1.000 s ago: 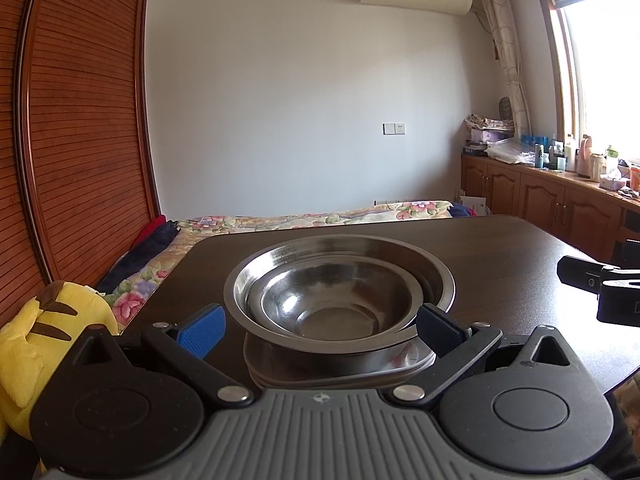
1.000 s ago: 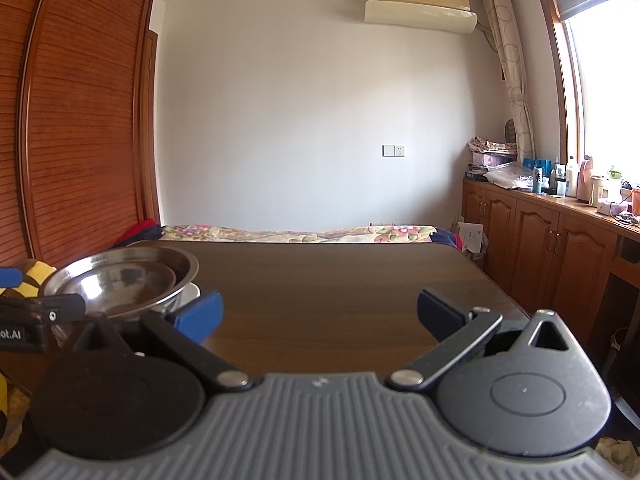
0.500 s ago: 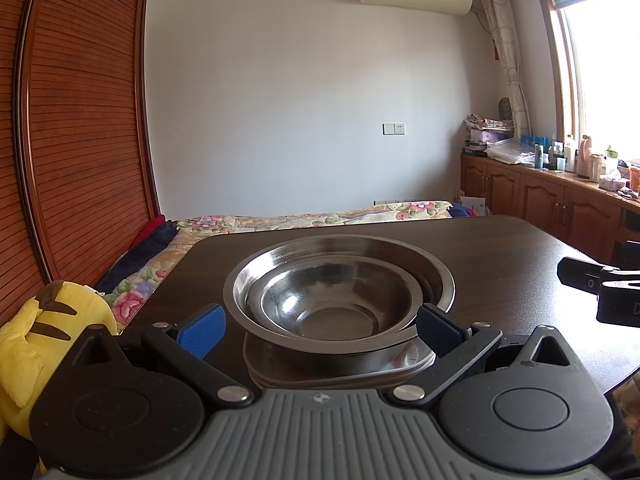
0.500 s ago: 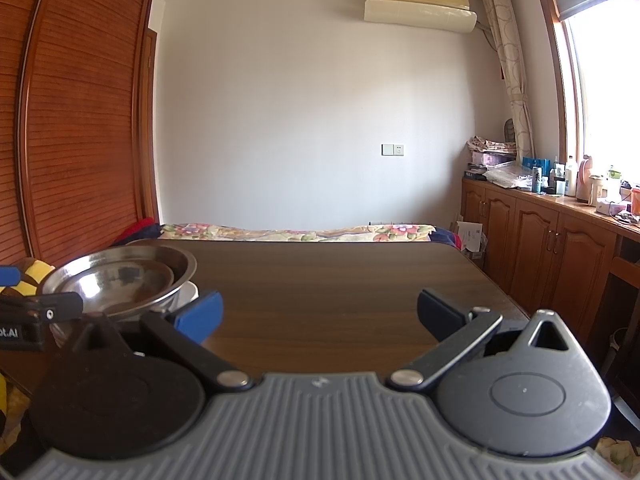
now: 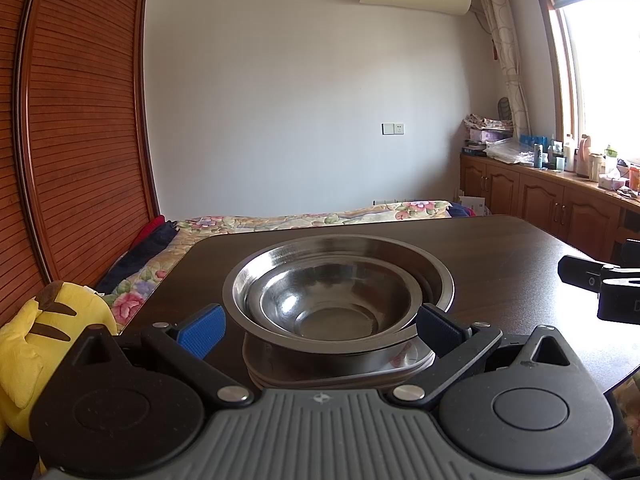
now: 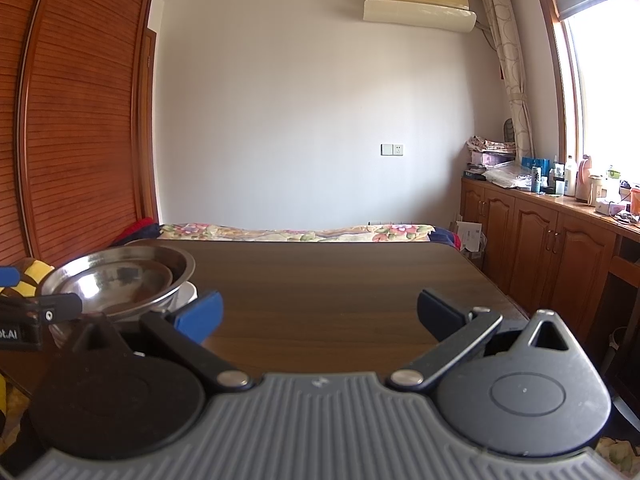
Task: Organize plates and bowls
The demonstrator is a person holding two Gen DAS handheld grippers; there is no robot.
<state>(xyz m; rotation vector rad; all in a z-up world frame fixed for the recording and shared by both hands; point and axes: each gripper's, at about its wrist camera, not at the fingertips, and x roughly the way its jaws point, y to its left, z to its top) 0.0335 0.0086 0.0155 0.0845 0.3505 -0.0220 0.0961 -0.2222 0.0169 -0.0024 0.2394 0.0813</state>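
Hidden: plates (image 5: 340, 372) under the bowls show only their rims.
Bowls: small steel bowl (image 5: 334, 306) nested in large steel bowl (image 5: 434, 276), on the dark table (image 5: 520, 248).
Left gripper (image 5: 320, 326): spread wide, empty.
Right gripper (image 6: 318, 314): spread wide, empty.

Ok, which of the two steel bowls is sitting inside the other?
The smaller bowl, with its rim lower, sits nested inside the wide bowl, which rests on the plates.

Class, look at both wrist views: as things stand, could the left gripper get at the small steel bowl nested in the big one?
Probably yes. The left gripper is open, with the small steel bowl straight ahead and uncovered inside the big bowl, whose rim may hinder a grip.
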